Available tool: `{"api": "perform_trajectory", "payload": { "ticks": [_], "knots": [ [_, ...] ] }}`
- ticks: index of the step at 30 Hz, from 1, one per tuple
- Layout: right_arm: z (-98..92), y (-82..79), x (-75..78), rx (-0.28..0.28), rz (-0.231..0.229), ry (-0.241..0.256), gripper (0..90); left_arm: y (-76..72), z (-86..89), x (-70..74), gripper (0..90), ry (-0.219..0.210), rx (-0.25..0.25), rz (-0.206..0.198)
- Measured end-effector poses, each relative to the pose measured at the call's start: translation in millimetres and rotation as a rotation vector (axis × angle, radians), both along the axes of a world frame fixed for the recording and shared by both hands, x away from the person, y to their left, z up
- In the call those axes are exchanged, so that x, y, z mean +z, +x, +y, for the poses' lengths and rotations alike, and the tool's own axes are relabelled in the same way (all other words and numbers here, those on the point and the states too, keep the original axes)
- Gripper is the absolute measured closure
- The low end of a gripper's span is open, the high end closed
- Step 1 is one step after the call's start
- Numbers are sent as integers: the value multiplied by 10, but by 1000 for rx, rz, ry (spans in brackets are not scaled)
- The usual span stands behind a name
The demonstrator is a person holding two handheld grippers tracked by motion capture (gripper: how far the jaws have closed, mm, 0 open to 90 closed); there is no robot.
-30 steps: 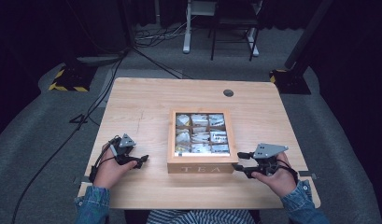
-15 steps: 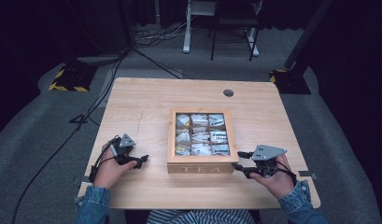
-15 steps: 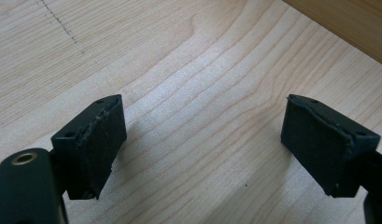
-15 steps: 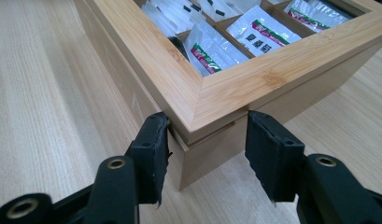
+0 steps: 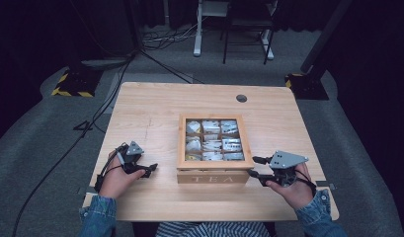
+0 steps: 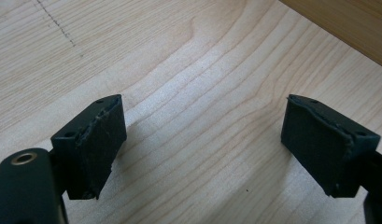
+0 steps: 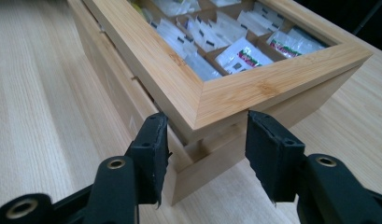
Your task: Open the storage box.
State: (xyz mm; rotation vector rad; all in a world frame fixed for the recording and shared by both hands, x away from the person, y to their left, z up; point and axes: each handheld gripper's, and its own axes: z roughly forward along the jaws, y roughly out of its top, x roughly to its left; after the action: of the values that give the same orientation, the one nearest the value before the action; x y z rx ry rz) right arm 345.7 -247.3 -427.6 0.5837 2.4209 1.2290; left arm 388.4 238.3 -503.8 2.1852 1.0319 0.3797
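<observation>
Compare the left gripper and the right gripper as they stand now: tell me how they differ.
The left gripper sits apart from the tea box, with bare table between its jaws; the right gripper has its jaws to either side of the box's near right corner. The left gripper's jaws stand wider apart than the right gripper's. The right gripper carries the larger grey plate on top. Both are open, hand-held and holding nothing.

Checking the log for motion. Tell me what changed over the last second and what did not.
The right gripper moved in toward the tea box, and its open jaws now straddle the box's near right corner without closing on it. Nothing was gripped or released. The left gripper stayed open over the table, and the box did not move.
</observation>
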Motion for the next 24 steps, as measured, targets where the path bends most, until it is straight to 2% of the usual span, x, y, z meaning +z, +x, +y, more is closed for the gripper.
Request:
{"api": "perform_trajectory", "payload": {
  "ticks": [9,11,24],
  "knots": [
    [-36,39,165,-9,-6,74,500,36,28,2,161,-1,-23,1],
    [-37,52,206,-7,-15,80,500,48,35,3,161,6,-24,-10],
    [-26,131,410,-15,-44,121,500,153,46,7,163,3,-10,3]
  ]
}}
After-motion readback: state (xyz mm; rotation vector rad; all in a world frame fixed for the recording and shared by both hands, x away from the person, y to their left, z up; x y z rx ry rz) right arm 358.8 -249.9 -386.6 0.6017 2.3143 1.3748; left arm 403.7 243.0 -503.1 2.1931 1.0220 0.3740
